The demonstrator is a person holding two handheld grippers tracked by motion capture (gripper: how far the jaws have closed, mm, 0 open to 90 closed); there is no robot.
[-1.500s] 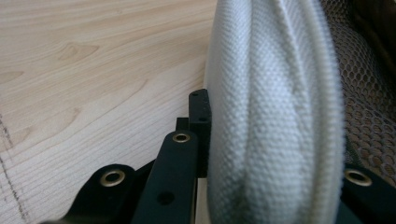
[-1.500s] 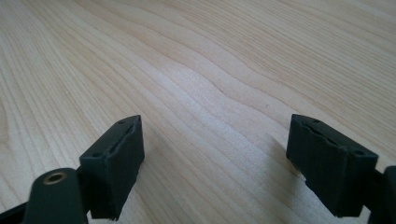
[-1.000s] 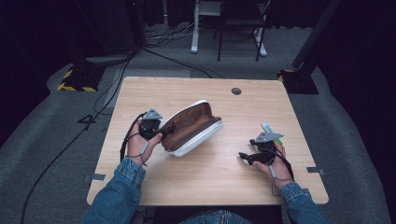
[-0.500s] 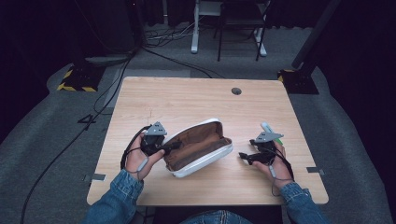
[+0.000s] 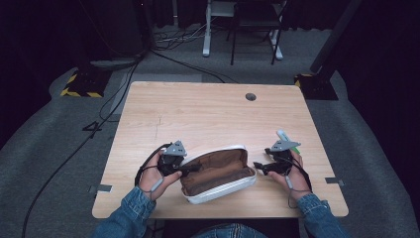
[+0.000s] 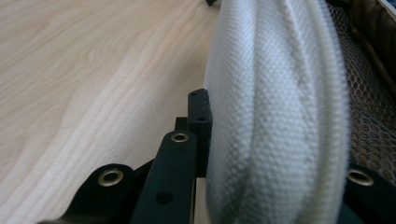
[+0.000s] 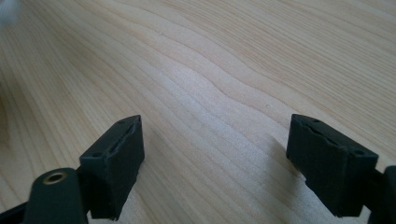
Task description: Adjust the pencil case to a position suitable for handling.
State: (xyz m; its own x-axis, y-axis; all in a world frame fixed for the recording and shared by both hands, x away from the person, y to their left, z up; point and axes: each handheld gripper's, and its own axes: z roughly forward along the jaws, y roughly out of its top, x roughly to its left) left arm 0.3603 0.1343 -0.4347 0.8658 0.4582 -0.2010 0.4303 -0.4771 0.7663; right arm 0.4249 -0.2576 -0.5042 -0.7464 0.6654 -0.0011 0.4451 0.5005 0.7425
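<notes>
Overhead, left claw [image 5: 190,168] clamped on open pouch [image 5: 218,173] wall; close-up adds mesh lining; right claw [image 5: 258,167] apart.

White woven case [image 5: 218,174], brown lining; pale wood-grain table [image 5: 208,114].

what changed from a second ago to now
The left gripper, shut on the wall of the open pouch, has dragged it across the table toward the person's edge and turned it more level. The right gripper stayed put, jaws open on bare wood.
</notes>
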